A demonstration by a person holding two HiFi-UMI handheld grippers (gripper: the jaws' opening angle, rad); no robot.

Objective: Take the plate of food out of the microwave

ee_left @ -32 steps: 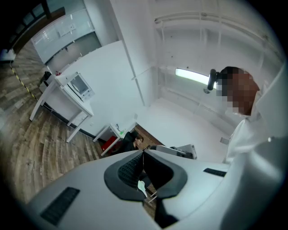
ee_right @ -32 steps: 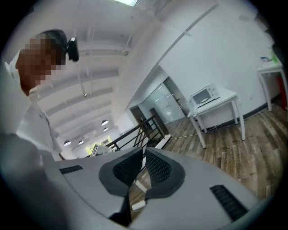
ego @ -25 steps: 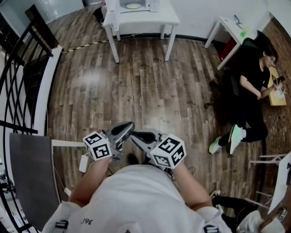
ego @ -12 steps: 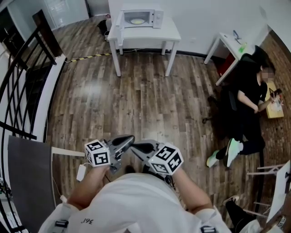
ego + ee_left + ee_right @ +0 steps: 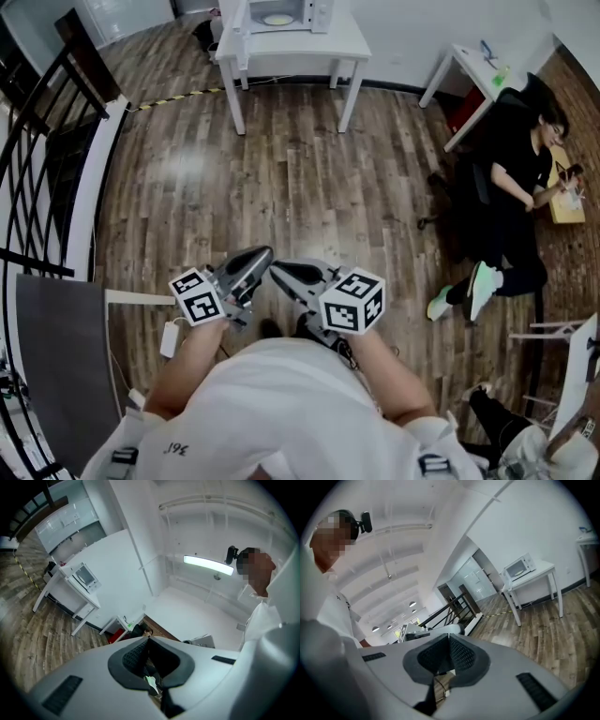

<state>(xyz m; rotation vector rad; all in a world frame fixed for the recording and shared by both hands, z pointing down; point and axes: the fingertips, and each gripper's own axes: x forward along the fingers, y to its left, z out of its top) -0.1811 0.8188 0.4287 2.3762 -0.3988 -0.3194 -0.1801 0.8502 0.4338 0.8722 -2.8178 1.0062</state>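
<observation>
Far across the room a white microwave point(image 5: 281, 13) stands on a white table point(image 5: 300, 42). Its door looks swung open to the left, and a pale plate of food point(image 5: 277, 19) shows inside. The microwave point(image 5: 86, 576) appears small in the left gripper view, and in the right gripper view the microwave point(image 5: 520, 567) is small too. My left gripper point(image 5: 265, 253) and right gripper point(image 5: 277, 270) are held close to my chest, tips nearly touching, well away from the table. Both are shut with nothing between the jaws, as seen at the left gripper point(image 5: 148, 639) and the right gripper point(image 5: 450, 635).
Wooden floor lies between me and the table. A person in black point(image 5: 520, 178) sits at the right beside a small white desk point(image 5: 469, 66). A black railing point(image 5: 37, 169) and a dark grey panel point(image 5: 61, 347) line the left. Yellow-black tape point(image 5: 178, 94) marks the floor.
The head view tipped up and back down, so the microwave slid down and then up in the frame. Both grippers stayed near my chest, tips together.
</observation>
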